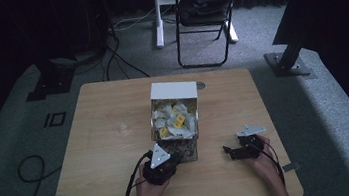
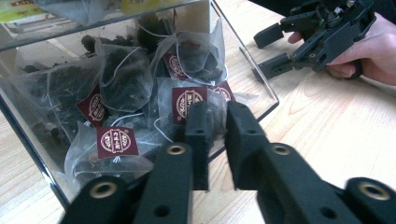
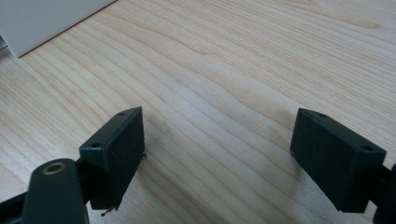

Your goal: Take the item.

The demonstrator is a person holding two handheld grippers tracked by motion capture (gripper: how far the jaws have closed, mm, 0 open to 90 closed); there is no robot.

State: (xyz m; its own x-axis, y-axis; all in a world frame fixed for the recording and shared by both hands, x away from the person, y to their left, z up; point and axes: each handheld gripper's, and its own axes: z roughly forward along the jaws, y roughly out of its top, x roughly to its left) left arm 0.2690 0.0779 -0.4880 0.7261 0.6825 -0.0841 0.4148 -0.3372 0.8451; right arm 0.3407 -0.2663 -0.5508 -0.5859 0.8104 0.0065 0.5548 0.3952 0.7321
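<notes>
I am picking a tea bag (image 2: 212, 114) out of the clear dispenser box (image 2: 243, 60) at the middle of the worktop (image 1: 111, 131). My left tool (image 2: 215, 140) is pinching it at the box's open front, jaws nearly together. My right tool (image 3: 217, 154) is resting wide open, holding nothing. Next, I judge, a gentle pull outward, without snagging neighbouring bags.

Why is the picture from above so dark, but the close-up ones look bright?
High view: dim room, black curtains all round, so the table looks dull. Left gripper view: bright, the tea bags sharp, the near black fingers soft-edged. Right gripper view: evenly lit wood, soft shadows under the left finger.
</notes>
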